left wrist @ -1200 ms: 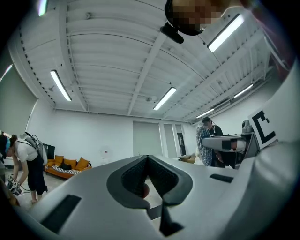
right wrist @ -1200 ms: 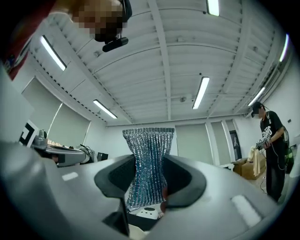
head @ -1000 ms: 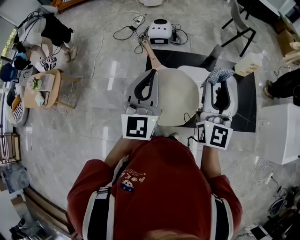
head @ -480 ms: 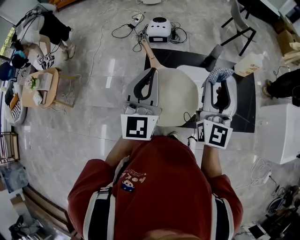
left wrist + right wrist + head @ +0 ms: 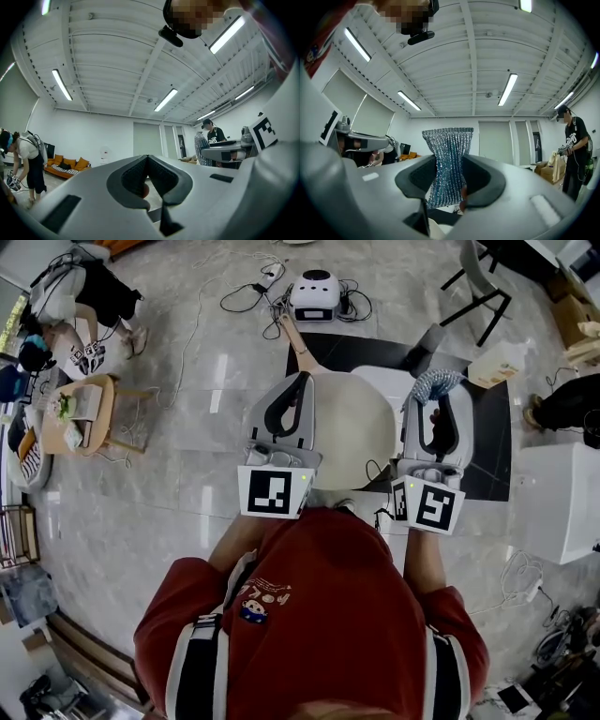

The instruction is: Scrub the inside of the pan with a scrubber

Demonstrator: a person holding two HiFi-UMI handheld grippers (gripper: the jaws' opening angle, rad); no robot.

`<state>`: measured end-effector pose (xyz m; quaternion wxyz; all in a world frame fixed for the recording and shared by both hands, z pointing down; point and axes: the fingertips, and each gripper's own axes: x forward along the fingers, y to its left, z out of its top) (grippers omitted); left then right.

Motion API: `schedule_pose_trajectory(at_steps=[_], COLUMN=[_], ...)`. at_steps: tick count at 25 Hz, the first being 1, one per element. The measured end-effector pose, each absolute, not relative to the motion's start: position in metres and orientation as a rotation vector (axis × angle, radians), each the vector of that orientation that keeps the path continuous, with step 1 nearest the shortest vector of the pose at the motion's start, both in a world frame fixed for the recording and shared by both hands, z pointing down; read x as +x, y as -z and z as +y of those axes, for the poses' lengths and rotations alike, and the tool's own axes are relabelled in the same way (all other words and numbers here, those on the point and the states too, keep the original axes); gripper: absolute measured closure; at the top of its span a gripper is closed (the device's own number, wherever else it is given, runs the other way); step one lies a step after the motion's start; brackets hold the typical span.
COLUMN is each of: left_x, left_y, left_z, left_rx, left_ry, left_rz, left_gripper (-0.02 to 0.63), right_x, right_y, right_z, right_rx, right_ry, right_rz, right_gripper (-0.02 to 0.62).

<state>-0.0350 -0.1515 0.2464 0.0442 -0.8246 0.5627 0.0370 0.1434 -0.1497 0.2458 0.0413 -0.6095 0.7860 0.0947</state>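
In the head view, a person in a red shirt holds 2 grippers out over a dark mat (image 5: pixel 487 460) on a grey tiled floor. The cream pan (image 5: pixel 361 427) sits between them, above the mat, with its wooden handle (image 5: pixel 292 338) pointing away toward a white device (image 5: pixel 317 294) ringed with cables. The left gripper (image 5: pixel 300 379) lies along the pan's left rim, its tips at the spot where the handle joins the pan. The right gripper (image 5: pixel 433 405) is just right of the pan, and the silvery-blue scrubber (image 5: pixel 439 385) stands out of its tips, clear of the pan's rim. A small wooden table (image 5: pixel 89 418) stands well off to the left. In the left gripper view, the left gripper (image 5: pixel 147 159) has its jaw tips pressed together, with a small brown piece caught lower between the pads, apparently the pan's handle. An orange sofa (image 5: pixel 68 165) lines the far wall. In the right gripper view, the right gripper (image 5: pixel 449 158) is clamped on the scrubber (image 5: pixel 449 140), whose mesh fans out upright above the jaws. A person in a black cap (image 5: pixel 574 145) stands at the right.
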Motion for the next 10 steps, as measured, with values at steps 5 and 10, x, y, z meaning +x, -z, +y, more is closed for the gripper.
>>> schedule_pose_trajectory(at_steps=[5,10], left_x=[-0.0306,-0.0301], left_y=[-0.2484,-0.2499], left_z=[-0.1535,-0.1517], left_rx=[-2.519,-2.519], left_ry=[-0.100,-0.108], left_rz=[1.711,1.714], left_gripper=[0.601,0.601], right_x=[0.1474,0.1458], right_y=[-0.2508,-0.2532], right_z=[-0.1523,-0.1501], right_rx=[-1.876,-1.877], right_ry=[-0.277,-0.281], right_rz=[2.409,2.409], right_gripper=[0.411,0.411])
